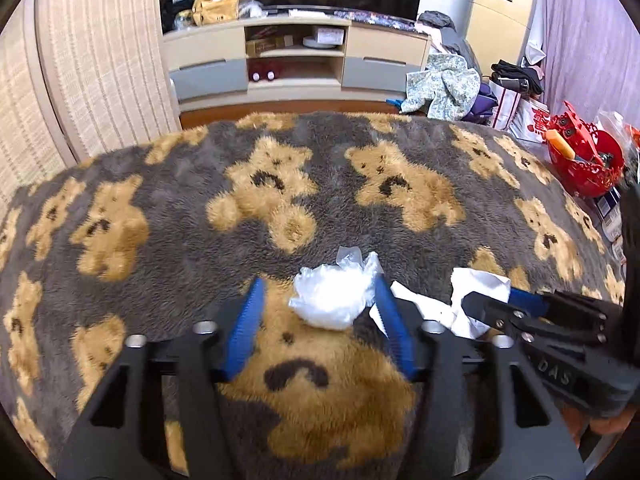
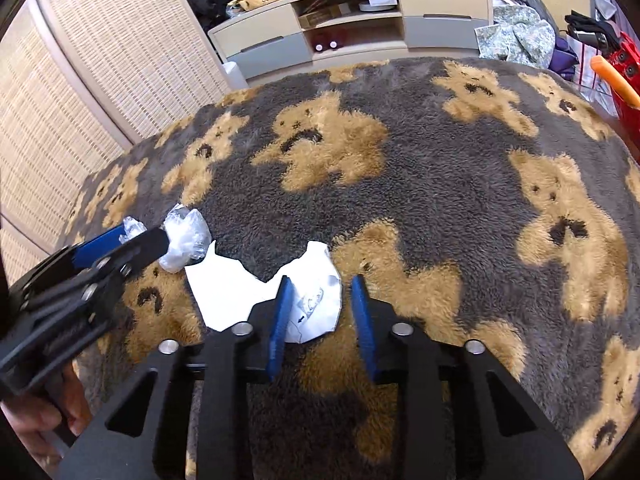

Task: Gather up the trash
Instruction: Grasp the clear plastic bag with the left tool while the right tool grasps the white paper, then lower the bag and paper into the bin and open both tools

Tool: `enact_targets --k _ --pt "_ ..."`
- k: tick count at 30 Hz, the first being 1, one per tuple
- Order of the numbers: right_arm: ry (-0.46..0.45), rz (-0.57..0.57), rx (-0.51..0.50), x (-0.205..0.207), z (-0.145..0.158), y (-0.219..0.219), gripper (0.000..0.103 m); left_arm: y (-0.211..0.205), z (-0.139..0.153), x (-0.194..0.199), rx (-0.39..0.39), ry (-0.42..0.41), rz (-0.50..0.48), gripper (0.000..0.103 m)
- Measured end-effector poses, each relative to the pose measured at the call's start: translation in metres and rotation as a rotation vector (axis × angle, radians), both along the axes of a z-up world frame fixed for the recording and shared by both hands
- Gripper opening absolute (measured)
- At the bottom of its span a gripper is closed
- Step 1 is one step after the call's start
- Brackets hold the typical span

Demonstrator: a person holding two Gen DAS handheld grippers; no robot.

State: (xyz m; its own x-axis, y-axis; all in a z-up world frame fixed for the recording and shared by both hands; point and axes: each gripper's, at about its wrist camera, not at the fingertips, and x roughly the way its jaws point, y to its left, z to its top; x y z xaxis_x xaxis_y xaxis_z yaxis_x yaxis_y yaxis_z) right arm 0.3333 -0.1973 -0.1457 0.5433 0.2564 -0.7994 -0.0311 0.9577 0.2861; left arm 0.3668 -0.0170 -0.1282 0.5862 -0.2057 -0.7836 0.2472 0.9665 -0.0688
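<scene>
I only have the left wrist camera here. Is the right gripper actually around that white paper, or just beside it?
Observer: Around it. The right gripper straddles one lobe of the white paper, with its jaws apart and not pinching.
Operator: From my view it looks like two scraps. Is it?
Observer: No, it's one sheet with a deep notch in its far edge.
Operator: Anything printed on it?
Observer: There's a small dark printed mark between the jaws, too small to read.

A shaggy, matt bear-print rug (image 1: 160, 184) carries a glossy crinkled clear-plastic wad (image 1: 334, 294) and smooth white paper (image 2: 224, 292); woven rattan panels (image 2: 80, 92) fill the frame's left.
</scene>
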Motion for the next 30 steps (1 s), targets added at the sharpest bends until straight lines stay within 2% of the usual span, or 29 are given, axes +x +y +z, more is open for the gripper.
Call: enact_targets --k 1,3,5,13,22,30 --pt "-0.005 0.003 -0.004 0.0 0.0 0.0 0.022 0.0 -0.004 0.003 -0.004 0.016 -0.005 0.032" --pt "-0.006 0.014 -0.001 -0.001 0.0 0.001 0.013 -0.001 -0.009 0.005 -0.001 0.026 -0.017 0.029" --pt "-0.013 0.018 -0.003 -0.002 0.002 0.001 0.01 -0.001 -0.01 0.002 0.003 0.019 -0.024 0.027" --pt "-0.035 0.019 -0.053 -0.028 0.017 -0.001 0.007 0.003 0.002 -0.027 0.043 0.012 -0.038 0.019" --pt "-0.021 0.001 -0.089 -0.099 0.036 -0.015 0.007 0.012 0.018 -0.116 0.022 0.021 -0.052 0.019" --pt "-0.039 0.017 -0.102 -0.185 0.054 -0.004 0.007 0.017 0.03 -0.21 -0.005 0.032 -0.062 0.019"
